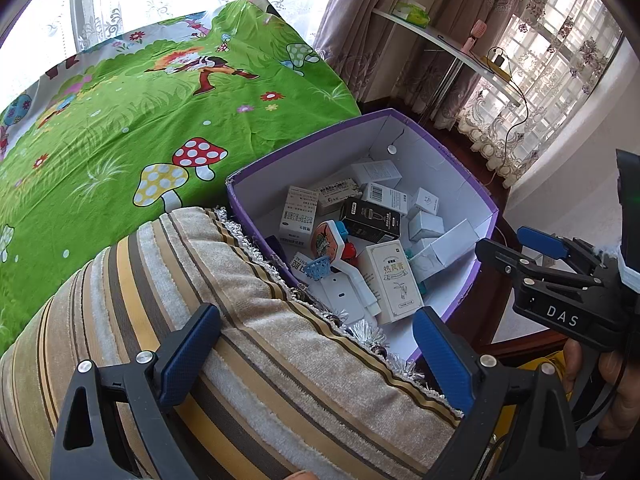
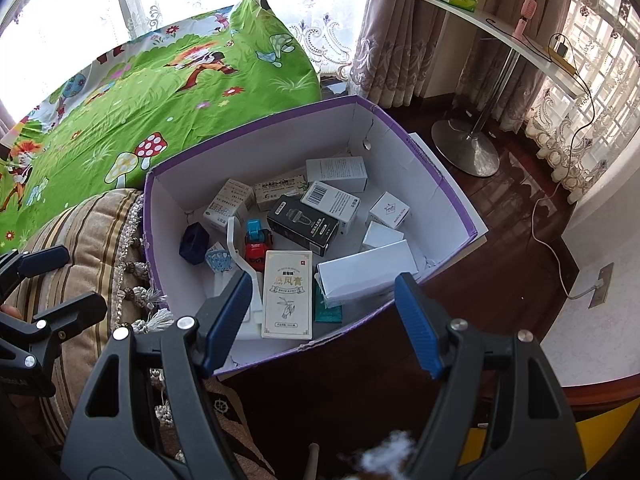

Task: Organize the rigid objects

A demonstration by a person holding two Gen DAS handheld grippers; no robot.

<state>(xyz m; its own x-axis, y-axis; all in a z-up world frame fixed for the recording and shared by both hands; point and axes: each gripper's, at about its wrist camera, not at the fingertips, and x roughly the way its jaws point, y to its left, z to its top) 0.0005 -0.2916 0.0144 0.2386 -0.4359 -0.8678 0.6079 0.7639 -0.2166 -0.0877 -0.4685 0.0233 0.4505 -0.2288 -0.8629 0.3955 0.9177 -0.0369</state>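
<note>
A purple cardboard box (image 1: pixel 312 136) (image 2: pixel 256 120) with a white inside stands open between the bed and the floor. In it lie several small cartons, among them a cream carton (image 1: pixel 394 280) (image 2: pixel 288 300), a black carton (image 1: pixel 370 220) (image 2: pixel 304 224) and a long white carton (image 2: pixel 368 272). A red and blue toy car (image 2: pixel 256 242) and a blue toy hoop (image 1: pixel 320 268) (image 2: pixel 218 260) lie there too. My left gripper (image 1: pixel 316 360) (image 2: pixel 60 282) is open over the striped cushion, left of the box. My right gripper (image 2: pixel 324 322) (image 1: pixel 508 246) is open above the box's near edge. Neither holds anything.
A striped, fringed cushion (image 1: pixel 240 340) (image 2: pixel 92 240) presses against the box's left wall. A bed with a green cartoon sheet (image 1: pixel 140 120) lies behind. On the right are a white desk on a round metal base (image 2: pixel 466 148), curtains, and a white cable (image 2: pixel 552 240) on the dark wooden floor.
</note>
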